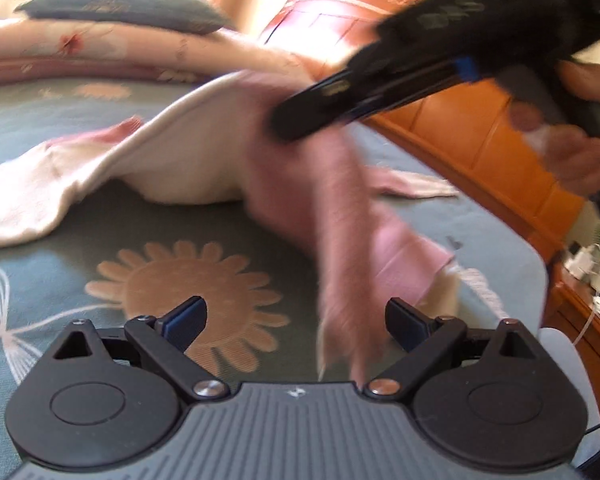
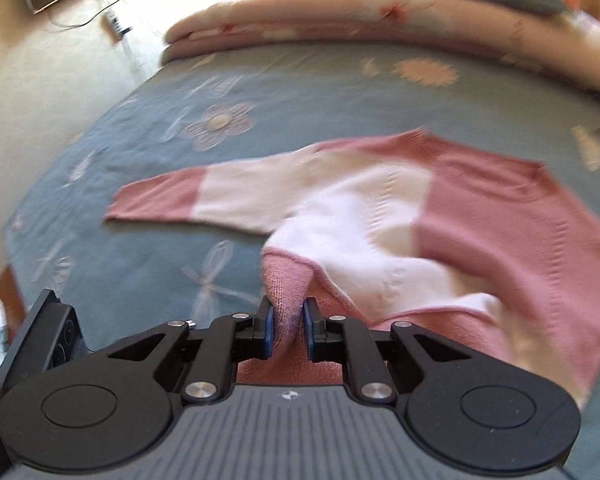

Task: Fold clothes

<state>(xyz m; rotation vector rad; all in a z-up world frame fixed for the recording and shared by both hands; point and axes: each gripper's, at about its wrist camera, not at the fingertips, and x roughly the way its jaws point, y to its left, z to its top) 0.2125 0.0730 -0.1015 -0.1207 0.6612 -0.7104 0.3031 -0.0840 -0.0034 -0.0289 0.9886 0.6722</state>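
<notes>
Closed on a fold of pink knit, the right gripper [image 2: 287,326] pinches the sweater [image 2: 380,216] near its hem, with fabric bunched between the blue pads [image 2: 269,330]. The left gripper [image 1: 296,322] has its jaws spread wide and empty; a hanging pink part of the sweater passes in front of them without touching either finger. The sweater lies on the bed [image 2: 180,152], partly lifted at the gripped end, one sleeve [image 2: 188,200] stretched flat to the side.

Risks at this stage:

- Slip. The grip appears to hold a small tuck of loose knit. As more of the sweater's weight comes onto that tuck, it may pull out of the jaws.
- Single-layer pick. It cannot be told whether both layers are caught. If only one is held, the body is likely to open out and the fold will be uneven.
- Drag. Lifting from one point can pull the flat sleeve and the far shoulder across the bed, bunching them.
- Collision. Both grippers sit near each other; the hanging fabric may snag on the open left jaws.
</notes>
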